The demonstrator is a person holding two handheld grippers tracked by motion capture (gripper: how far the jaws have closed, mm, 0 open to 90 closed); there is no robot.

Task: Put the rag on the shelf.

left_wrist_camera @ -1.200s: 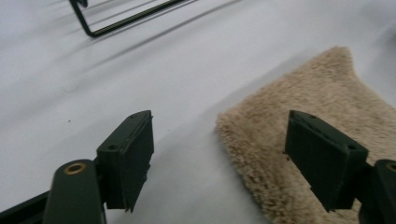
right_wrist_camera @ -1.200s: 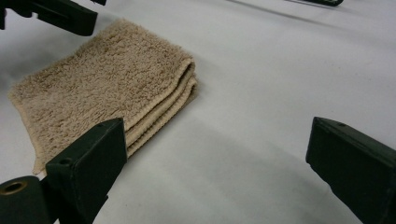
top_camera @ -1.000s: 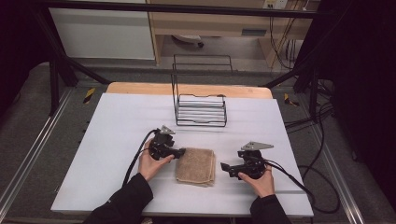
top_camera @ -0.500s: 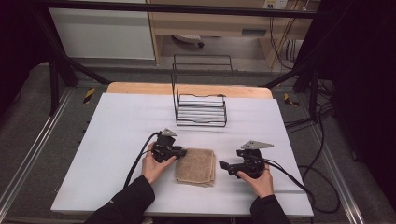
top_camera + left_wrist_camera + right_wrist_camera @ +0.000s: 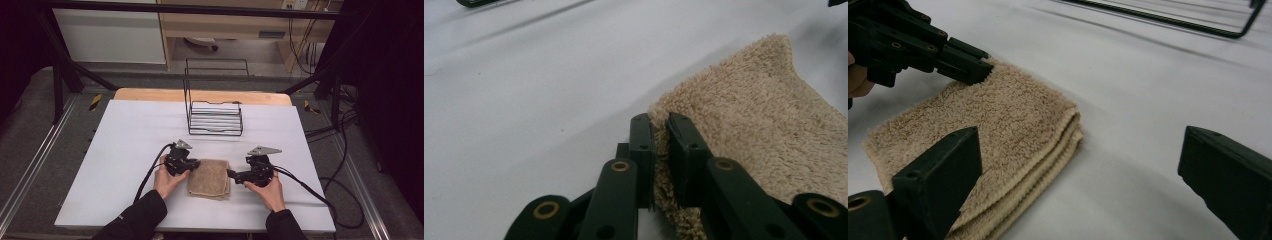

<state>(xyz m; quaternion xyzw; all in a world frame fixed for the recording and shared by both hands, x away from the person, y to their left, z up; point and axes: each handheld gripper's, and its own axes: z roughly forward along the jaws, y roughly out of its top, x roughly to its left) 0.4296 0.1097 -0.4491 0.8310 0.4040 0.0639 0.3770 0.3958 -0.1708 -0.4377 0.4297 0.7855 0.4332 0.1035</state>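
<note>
The white table carried a black wire rack toward its far edge and, near the person's side, a folded tan terry towel lying flat between the two hands. The towel's long axis ran roughly from the person toward the rack, with its stacked folded edges facing the right tongs. Those tongs stood wide open, holding nothing, just off the towel's right edge and pointed at it; in the right gripper view the towel lay to the left of the gap between the jaws, so a short sideways reach would probably be needed to take that edge. The left tongs were the nearer pair: their jaws had just been closing and now pinched the towel's far left corner between the pads. No brand, label or writing could be read anywhere.
</note>
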